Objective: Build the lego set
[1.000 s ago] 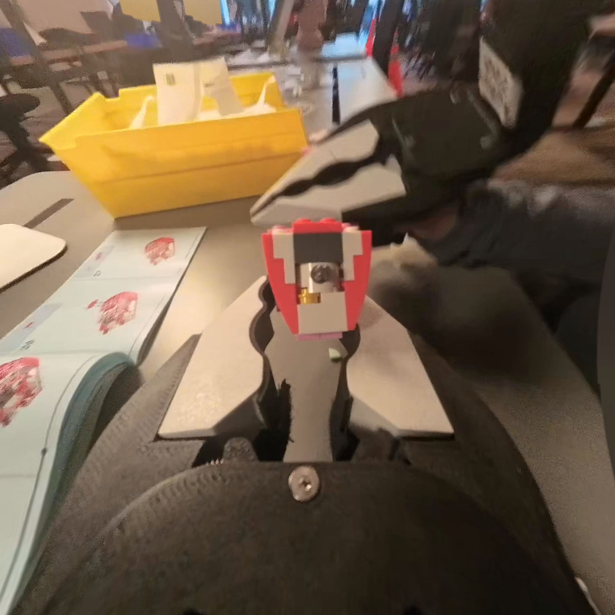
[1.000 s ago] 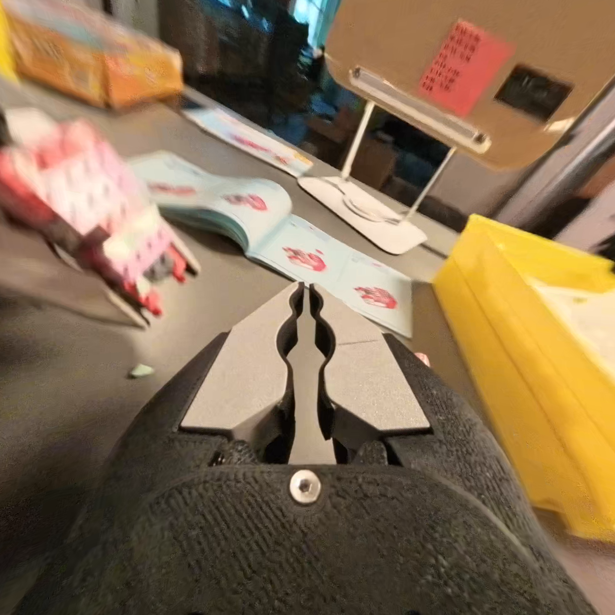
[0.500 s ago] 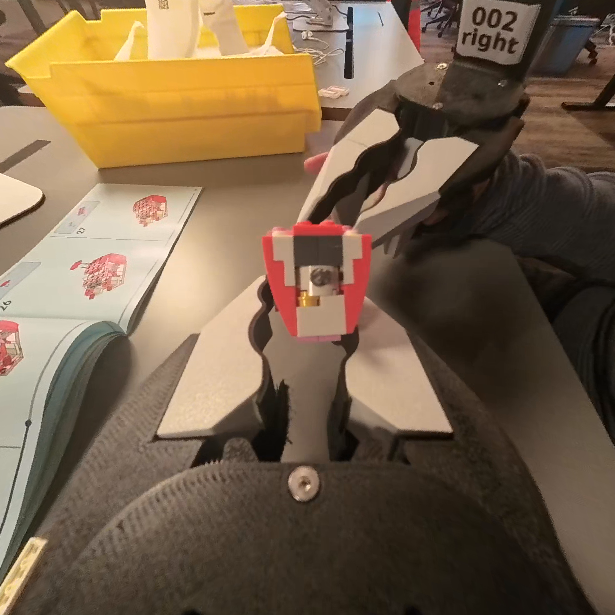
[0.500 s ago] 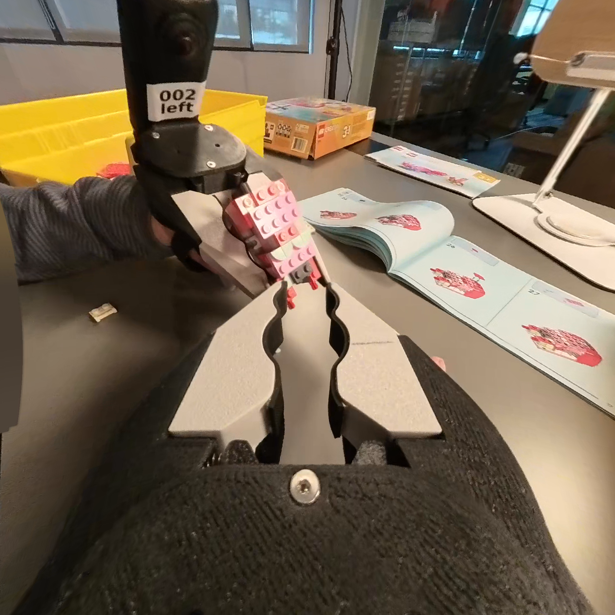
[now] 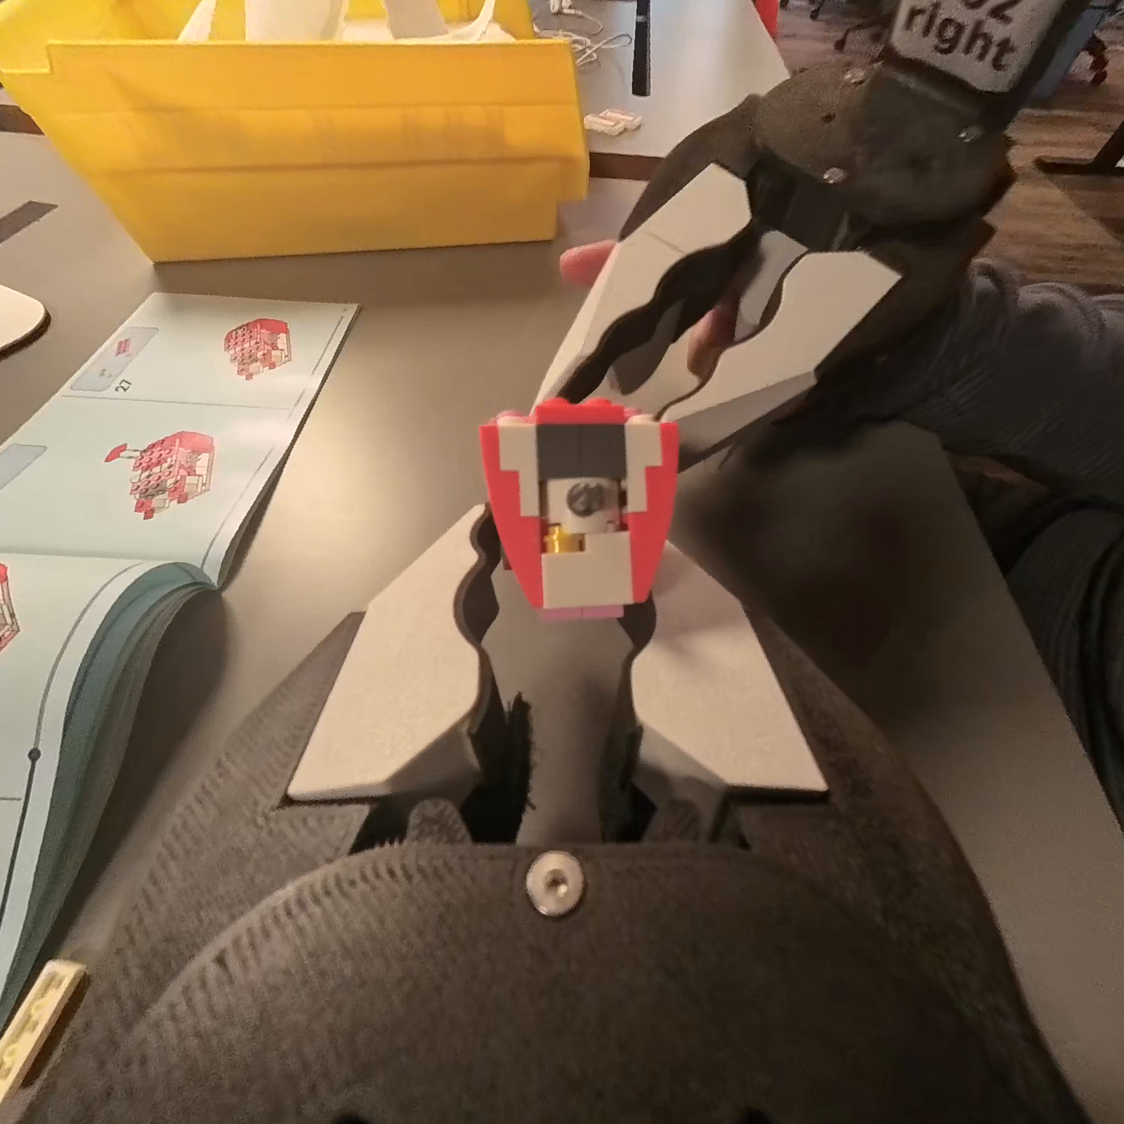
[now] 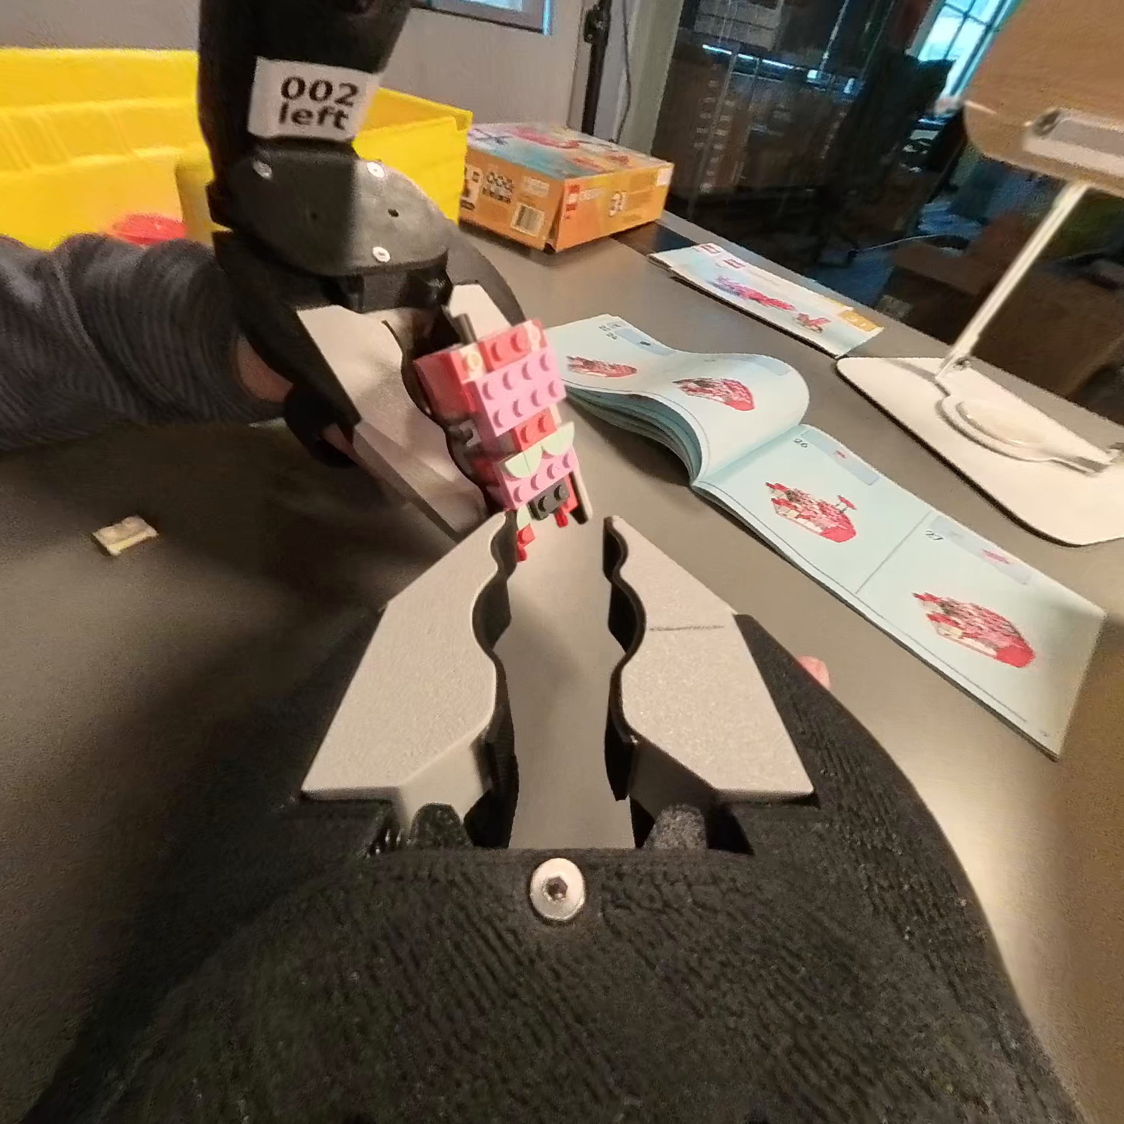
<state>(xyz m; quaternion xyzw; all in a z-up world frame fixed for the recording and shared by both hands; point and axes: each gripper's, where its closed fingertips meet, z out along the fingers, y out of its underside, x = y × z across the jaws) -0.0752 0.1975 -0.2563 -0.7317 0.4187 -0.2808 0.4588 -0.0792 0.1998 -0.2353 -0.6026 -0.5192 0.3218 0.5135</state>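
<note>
My left gripper [image 5: 575, 535] is shut on a small brick model [image 5: 578, 517] of red, white and pink bricks and holds it above the dark table [image 5: 426, 340]. In the right wrist view the model [image 6: 511, 413] sticks out of the left gripper [image 6: 526, 499], studded pink side up. My right gripper [image 6: 556, 523] is open, and its fingertips flank the model's far end with its small red pieces. The right pad stands clear of the model. The left wrist view shows the right gripper [image 5: 608, 401] open just behind the model's top.
An open instruction booklet [image 5: 182, 426] lies left of the model and also shows in the right wrist view [image 6: 790, 486]. A yellow bin [image 5: 304, 121] stands behind it. An orange box [image 6: 565, 188], a second booklet [image 6: 766, 298], a white stand base [image 6: 973, 438] and a loose piece [image 6: 124, 532] are on the table. Less than 4 cm separates the two grippers' tips.
My right gripper went from shut to open and swung over to the model's far end. My left gripper kept hold of the model and hardly moved.
</note>
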